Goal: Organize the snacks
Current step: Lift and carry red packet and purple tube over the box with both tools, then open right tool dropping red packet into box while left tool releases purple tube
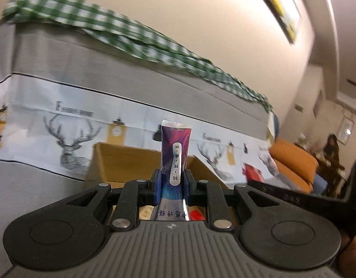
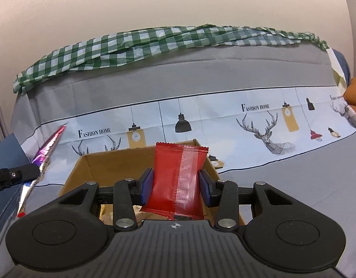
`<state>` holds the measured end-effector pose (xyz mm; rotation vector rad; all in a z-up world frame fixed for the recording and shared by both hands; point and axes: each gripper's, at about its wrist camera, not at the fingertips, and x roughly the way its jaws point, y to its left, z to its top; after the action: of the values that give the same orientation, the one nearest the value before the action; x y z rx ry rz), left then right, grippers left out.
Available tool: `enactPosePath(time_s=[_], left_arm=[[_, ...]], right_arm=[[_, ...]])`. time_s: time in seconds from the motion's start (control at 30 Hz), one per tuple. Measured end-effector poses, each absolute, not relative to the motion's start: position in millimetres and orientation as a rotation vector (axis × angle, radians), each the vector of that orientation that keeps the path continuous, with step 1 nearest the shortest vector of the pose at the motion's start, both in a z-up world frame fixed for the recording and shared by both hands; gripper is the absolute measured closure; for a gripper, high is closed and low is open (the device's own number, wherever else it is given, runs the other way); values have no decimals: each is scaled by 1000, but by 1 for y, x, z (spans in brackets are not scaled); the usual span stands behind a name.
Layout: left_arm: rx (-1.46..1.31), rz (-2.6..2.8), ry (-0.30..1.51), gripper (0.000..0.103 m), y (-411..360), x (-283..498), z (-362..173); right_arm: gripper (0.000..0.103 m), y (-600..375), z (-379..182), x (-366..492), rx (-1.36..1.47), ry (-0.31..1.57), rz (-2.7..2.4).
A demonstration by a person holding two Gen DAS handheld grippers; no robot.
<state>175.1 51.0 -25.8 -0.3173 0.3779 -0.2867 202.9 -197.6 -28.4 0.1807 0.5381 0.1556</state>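
Left wrist view: the left gripper is clamped on a purple packet, held above the cardboard box.

Right wrist view: the right gripper is clamped on a red packet over the same box, which already holds some snacks. Both packets remain to be placed.

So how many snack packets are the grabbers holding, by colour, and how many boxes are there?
Purple packets: 1, in the left gripper — purple packet
Red packets: 1, in the right gripper — red packet
Cardboard boxes: 1 — cardboard box
Total: 3
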Motion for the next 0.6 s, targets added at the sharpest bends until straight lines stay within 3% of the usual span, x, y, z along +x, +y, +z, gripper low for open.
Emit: enactPosePath(time_s=[0.13, 0.17, 0.2, 0.23, 0.4, 0.6], left_arm=[[-305, -349, 412, 79, 42, 181, -32], [-310, -359, 426, 74, 42, 182, -33], [-308, -361, 440, 59, 41, 183, -35], [-304, -355, 443, 55, 41, 183, -36], [-338, -276, 445, 53, 61, 181, -38], [-390, -135, 451, 54, 94, 177, -37]], right_arm=[[59, -194, -29, 204, 161, 538, 152], [57, -192, -30, 204, 157, 540, 149], [56, -191, -31, 205, 153, 547, 145], [54, -189, -32, 206, 151, 553, 136], [44, -184, -37, 211, 152, 579, 112], [40, -171, -41, 211, 146, 593, 108]])
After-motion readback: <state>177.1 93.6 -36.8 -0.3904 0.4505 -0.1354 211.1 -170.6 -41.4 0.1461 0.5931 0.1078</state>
